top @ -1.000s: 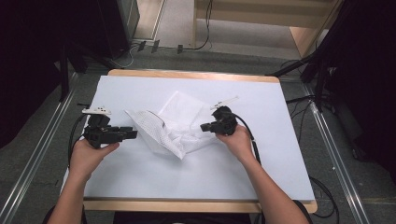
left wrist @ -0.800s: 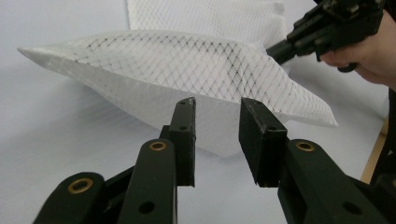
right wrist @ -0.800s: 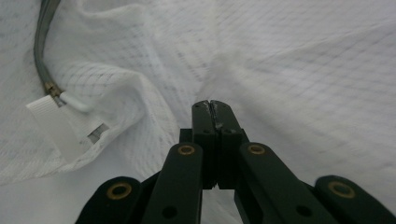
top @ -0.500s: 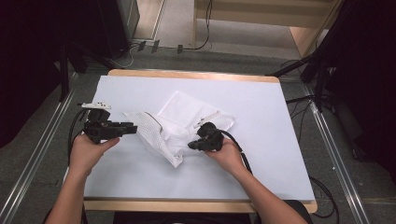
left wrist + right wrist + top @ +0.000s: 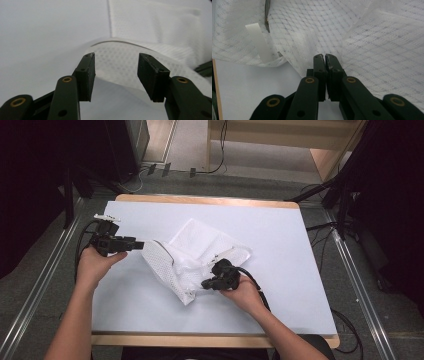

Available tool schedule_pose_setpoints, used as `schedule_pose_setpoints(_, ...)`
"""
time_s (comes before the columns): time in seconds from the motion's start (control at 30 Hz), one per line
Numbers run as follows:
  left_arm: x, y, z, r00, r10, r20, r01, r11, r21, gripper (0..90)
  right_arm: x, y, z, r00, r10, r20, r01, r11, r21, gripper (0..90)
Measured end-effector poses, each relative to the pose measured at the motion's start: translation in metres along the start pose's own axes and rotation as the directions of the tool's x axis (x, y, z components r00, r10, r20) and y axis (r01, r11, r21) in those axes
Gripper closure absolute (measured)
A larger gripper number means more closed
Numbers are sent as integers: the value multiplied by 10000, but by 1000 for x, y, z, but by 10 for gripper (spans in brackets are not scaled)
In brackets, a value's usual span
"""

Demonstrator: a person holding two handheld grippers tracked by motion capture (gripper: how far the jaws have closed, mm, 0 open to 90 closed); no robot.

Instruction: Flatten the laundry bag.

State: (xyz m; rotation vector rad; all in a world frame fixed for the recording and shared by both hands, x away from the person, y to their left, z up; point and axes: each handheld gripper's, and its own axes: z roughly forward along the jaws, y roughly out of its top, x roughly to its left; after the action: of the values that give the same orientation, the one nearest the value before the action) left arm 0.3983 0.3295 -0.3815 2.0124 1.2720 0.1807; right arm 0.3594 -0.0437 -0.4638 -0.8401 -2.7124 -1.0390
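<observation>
Cloth (image 5: pixel 192 252) at frame centre stays pinned by the clamped right gripper (image 5: pixel 206 284); left gripper (image 5: pixel 140 243), jaws just opened and empty, lets its edge drop.

A lab or test rig — a white-topped table (image 5: pixel 280 235) with a wooden rim stands on grey floor between metal rails (image 5: pixel 42 285), black curtains (image 5: pixel 30 180) at left and right — cables (image 5: pixel 330 227) trailing around.

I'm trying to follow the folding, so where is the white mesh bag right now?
In the high view the white mesh bag lies crumpled near the middle of the white table, between the left gripper and the right gripper.
</observation>
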Motion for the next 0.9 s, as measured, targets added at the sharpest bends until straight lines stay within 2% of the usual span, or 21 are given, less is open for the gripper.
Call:
schedule_pose_setpoints(0.07,4,-1,0,9999,-103,19,103,9999,-124,448,1,-1,0,10000,69,-14,-69,10000,10,885)
schedule_pose_setpoints(0.1,12,-2,2,9996,-265,-53,264,9994,-242,430,1,-1,0,10000,29,-47,-29,10000,-5,885)
schedule_pose_setpoints(0.13,14,-3,3,9995,-325,48,326,9992,-230,428,1,-2,-1,10000,-26,-73,26,10000,9,885)
schedule_pose_setpoints(0.3,25,-6,11,9990,-445,18,445,9989,-144,406,4,-2,-2,9999,-98,29,98,10000,-19,874)
schedule_pose_setpoints(0.37,29,-7,15,9974,-668,255,670,9977,-80,409,3,-2,-4,10000,-86,42,87,9999,-93,867)
schedule_pose_setpoints(0.4,30,-8,17,9960,-778,449,780,9969,-23,441,3,-2,-6,10000,-28,26,29,9999,-152,863)
schedule_pose_setpoints(0.43,30,-9,19,9940,-855,682,852,9963,80,518,2,-2,-8,9999,-101,79,103,9996,-249,855)
schedule_pose_setpoints(0.47,30,-9,19,9940,-855,682,852,9963,80,591,2,-2,-8,9999,-101,79,103,9996,-249,855)
schedule_pose_setpoints(0.5,29,-10,22,9924,-946,782,928,9953,270,591,1,-2,-12,9998,-39,179,45,9995,-311,846)
schedule_pose_setpoints(0.53,29,-10,24,9920,-988,788,950,9942,509,711,-3,-1,-16,9995,-96,306,111,9988,-487,836)
schedule_pose_setpoints(0.57,29,-11,26,9922,-978,770,927,9934,673,856,-9,-1,-25,9985,45,543,-3,9970,-771,816)
schedule_pose_setpoints(0.6,28,-12,27,9916,-993,825,939,9934,662,896,-12,-1,-29,9979,110,640,-53,9960,-893,805)
schedule_pose_setpoints(0.63,28,-12,27,9916,-993,825,939,9934,662,900,-12,-1,-29,9979,110,640,-53,9960,-893,805)
schedule_pose_setpoints(0.67,28,-14,25,9909,-1023,875,965,9930,683,900,-23,-3,-40,9938,376,1045,-251,9926,-1186,776)
schedule_pose_setpoints(0.77,28,-17,19,9907,-1012,905,965,9938,545,900,-39,-7,-52,9882,785,1314,-588,9874,-1472,758)
schedule_pose_setpoints(0.9,29,-22,12,9881,-1111,1061,1080,9936,341,900,-60,-12,-63,9754,1301,1779,-983,9793,-1772,739)
